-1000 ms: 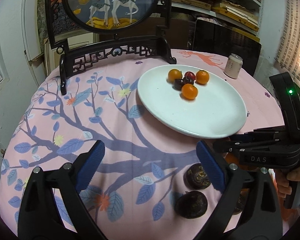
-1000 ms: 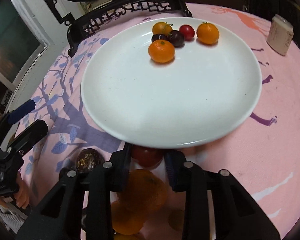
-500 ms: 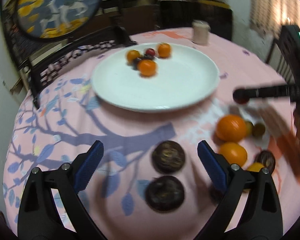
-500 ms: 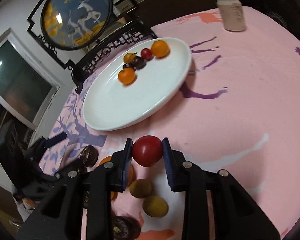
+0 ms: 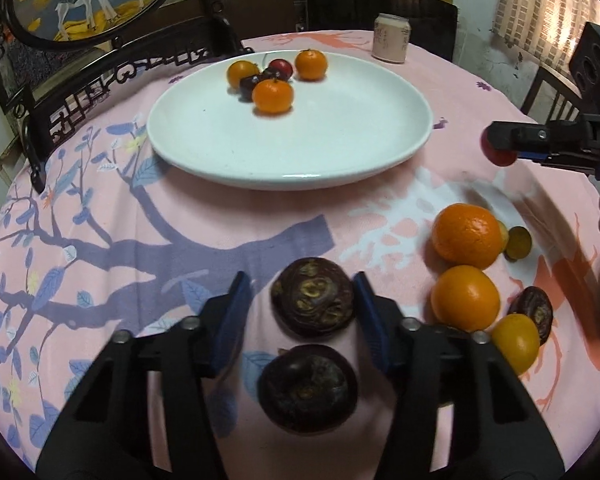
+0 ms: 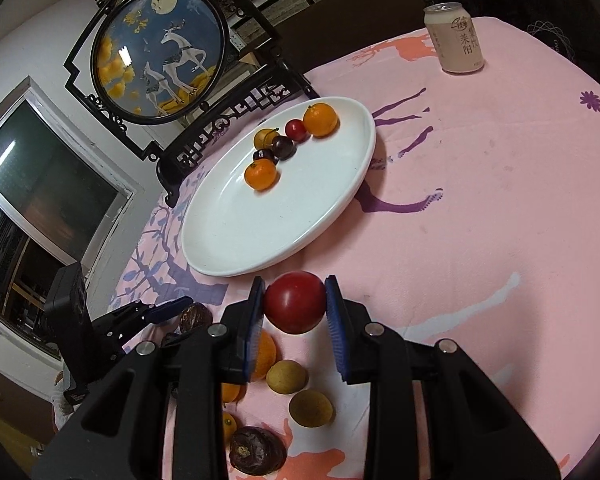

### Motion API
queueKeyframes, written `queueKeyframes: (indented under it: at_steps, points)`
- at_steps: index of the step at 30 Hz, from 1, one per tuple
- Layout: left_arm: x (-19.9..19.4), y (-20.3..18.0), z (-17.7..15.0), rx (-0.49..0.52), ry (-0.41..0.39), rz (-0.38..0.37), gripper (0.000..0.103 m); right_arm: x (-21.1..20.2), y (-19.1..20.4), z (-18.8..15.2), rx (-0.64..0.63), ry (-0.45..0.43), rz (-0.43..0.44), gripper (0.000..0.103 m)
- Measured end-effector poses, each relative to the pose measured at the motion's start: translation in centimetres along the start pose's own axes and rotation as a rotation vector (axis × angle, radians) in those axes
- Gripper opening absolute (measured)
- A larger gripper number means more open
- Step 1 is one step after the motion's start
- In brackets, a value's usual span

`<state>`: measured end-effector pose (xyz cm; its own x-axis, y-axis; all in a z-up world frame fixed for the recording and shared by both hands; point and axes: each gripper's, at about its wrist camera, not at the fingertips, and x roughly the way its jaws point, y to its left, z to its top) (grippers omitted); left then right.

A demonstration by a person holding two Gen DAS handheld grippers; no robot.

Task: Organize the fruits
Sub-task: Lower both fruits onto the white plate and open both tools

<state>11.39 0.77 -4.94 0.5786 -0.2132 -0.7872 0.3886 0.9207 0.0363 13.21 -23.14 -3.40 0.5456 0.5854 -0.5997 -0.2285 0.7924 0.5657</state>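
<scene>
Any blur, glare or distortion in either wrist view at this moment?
Left wrist view: heavy fisheye bending of the table edge, a blown-out window at top right, the near dark fruit soft, motion smear beside the right gripper. Right wrist view: mostly sharp, glare streaks on the round panel, dark vignette in the corners, the plate evenly lit.
</scene>
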Motion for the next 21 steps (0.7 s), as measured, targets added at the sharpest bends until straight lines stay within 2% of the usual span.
queueKeyframes:
  at_steps: [2,7,10,13,17,18,20,21]
  points:
    - [-0.1,-0.1,0.1,-0.004,-0.007,0.012,0.041,-0.2,-0.1,0.0,0.004,-0.005,0.000,0.030]
    - [-2.5,1.0,1.0,-0.068,-0.092,0.028,0.041,-1.2,-0.2,0.3,0.017,-0.060,0.000,0.030]
    - [-3.9,1.2,2.9,-0.090,-0.148,0.027,0.041,-1.2,0.9,1.4,-0.008,-0.091,-0.020,0.030]
    - [-3.6,1.7,5.4,-0.116,-0.159,0.032,0.041,0.4,2.6,3.1,-0.045,-0.071,-0.039,0.031]
    - [-1.2,2.2,7.7,-0.153,-0.131,0.068,0.042,3.2,3.7,4.3,-0.089,-0.064,-0.099,0.031]
    - [-0.8,2.4,7.9,-0.166,-0.130,0.071,0.043,3.6,3.7,4.5,-0.094,-0.070,-0.108,0.032]
    - [-0.3,2.9,7.7,-0.188,-0.134,0.064,0.060,4.2,3.3,4.6,-0.091,-0.070,-0.118,0.033]
    - [-0.3,3.0,7.6,-0.190,-0.142,0.065,0.063,4.2,2.9,4.6,-0.078,-0.070,-0.104,0.036]
